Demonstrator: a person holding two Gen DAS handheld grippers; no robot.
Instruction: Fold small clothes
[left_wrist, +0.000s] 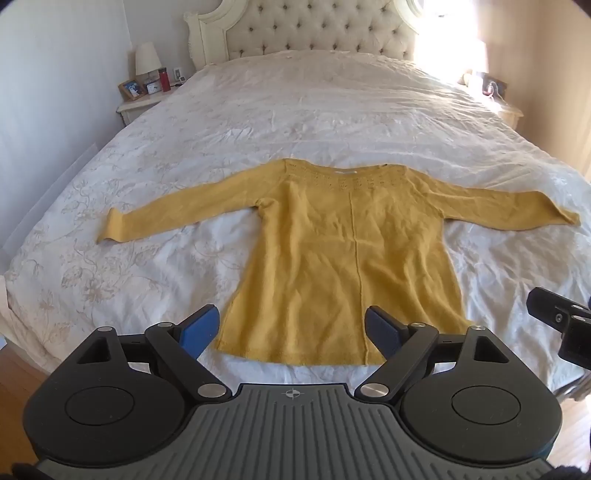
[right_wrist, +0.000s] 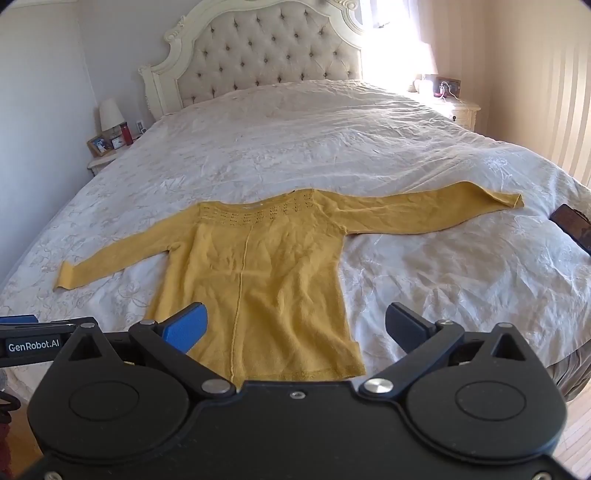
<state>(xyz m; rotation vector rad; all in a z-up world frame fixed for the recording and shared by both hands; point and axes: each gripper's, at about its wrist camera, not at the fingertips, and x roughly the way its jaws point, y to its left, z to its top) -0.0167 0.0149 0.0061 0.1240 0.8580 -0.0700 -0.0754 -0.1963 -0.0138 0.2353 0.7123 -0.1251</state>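
Note:
A yellow long-sleeved knit sweater (left_wrist: 332, 251) lies flat on the white bedspread (left_wrist: 295, 118), collar away from me, both sleeves spread out sideways. It also shows in the right wrist view (right_wrist: 258, 280). My left gripper (left_wrist: 291, 330) is open and empty, held above the sweater's near hem. My right gripper (right_wrist: 295, 328) is open and empty, above the hem's right corner. The right gripper also shows at the right edge of the left wrist view (left_wrist: 561, 325).
A tufted cream headboard (left_wrist: 317, 29) stands at the far end. A nightstand (left_wrist: 142, 103) with a lamp, photo frame and red bottle is at the far left. Another nightstand (right_wrist: 454, 107) is far right. A dark flat object (right_wrist: 572, 229) lies on the bed's right edge.

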